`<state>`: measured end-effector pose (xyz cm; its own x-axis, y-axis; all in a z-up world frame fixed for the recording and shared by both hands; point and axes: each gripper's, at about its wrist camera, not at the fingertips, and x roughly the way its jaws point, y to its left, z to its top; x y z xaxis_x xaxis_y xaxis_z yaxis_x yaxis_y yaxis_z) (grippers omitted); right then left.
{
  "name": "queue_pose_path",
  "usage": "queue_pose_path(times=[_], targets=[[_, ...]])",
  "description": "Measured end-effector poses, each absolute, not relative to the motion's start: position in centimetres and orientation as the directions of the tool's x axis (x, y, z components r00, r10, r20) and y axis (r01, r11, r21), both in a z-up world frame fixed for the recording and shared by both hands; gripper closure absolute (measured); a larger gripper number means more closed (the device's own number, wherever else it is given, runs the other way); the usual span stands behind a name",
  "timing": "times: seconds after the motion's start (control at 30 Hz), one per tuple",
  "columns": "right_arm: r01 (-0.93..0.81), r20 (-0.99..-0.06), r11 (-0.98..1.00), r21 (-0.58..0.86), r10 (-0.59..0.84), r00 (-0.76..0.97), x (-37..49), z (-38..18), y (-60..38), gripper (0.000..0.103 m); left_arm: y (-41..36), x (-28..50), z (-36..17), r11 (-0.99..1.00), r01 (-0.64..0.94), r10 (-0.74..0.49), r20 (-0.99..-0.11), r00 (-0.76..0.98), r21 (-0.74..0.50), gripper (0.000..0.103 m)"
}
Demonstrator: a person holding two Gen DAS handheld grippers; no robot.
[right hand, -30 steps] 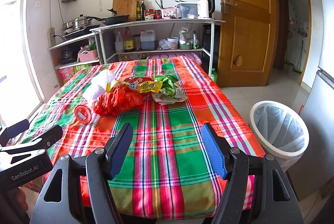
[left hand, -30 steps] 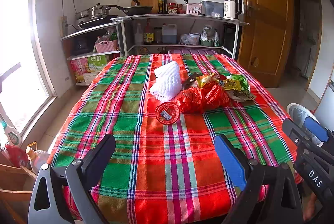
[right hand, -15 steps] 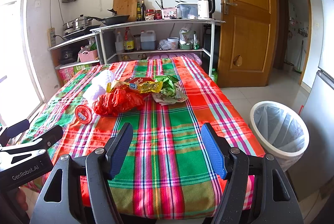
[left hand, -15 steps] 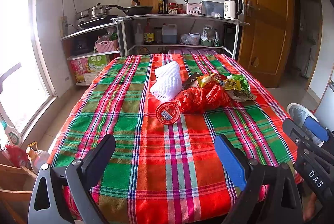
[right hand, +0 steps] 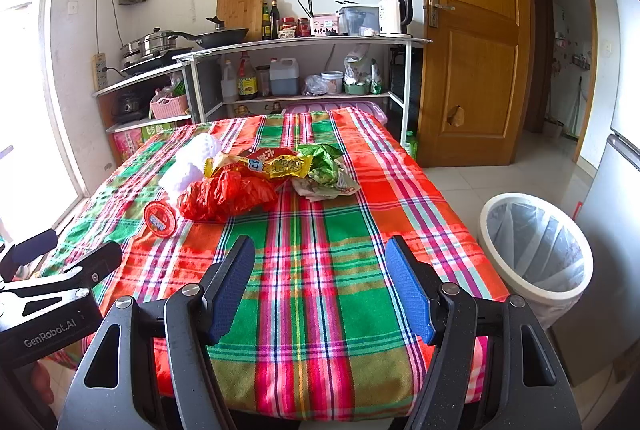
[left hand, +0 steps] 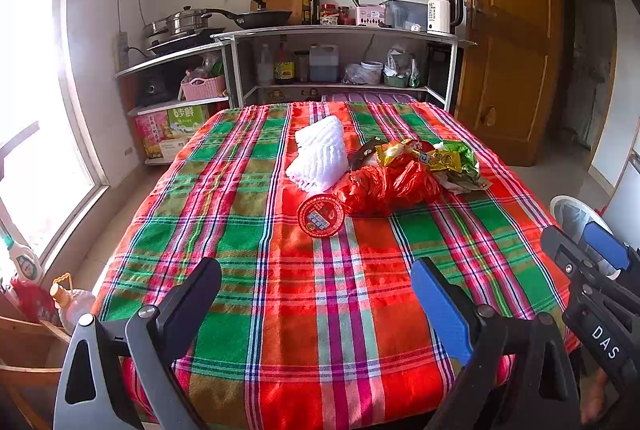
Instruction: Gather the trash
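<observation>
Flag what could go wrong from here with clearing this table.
Both hand-held grippers, left and right, are open and empty. The wrappers and red plastic bag lie heaped touching, so one pinch may drag neighbours. The flat round lid may slip. The bin stands beyond the table edge, so drops could miss.

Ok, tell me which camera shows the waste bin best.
The right wrist view: the waste bin stands whole on the floor beside the table, its open mouth and clear liner visible. In the left wrist view only a sliver of its white rim shows, behind the right gripper.
</observation>
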<state>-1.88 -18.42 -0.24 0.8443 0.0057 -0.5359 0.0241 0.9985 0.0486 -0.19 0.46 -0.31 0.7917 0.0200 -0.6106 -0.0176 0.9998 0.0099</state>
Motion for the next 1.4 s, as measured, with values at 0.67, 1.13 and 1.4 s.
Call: queue_pose_path(times=[0.67,1.13,1.4], targets=[[-0.023,-0.583,0.994,0.105,0.08,0.809,1.7,-1.5,-17.9,0.035,2.3,2.8,-1.8,0.997,0.055,-0.076,-0.665,0.743,-0.053,0.006],[-0.142,-0.635,0.967,0.213,0.247,0.732,9.5,-3.3,-15.7,0.035,6.7,9.4,-2.9,0.988,0.07,-0.147,-0.681,0.717,-0.139,0.006],[-0.221,-0.639,0.93,0.294,0.363,0.678,13.6,-3.7,-15.1,0.035,7.6,11.2,-3.2,0.985,0.071,-0.161,-0.691,0.705,-0.157,0.006]])
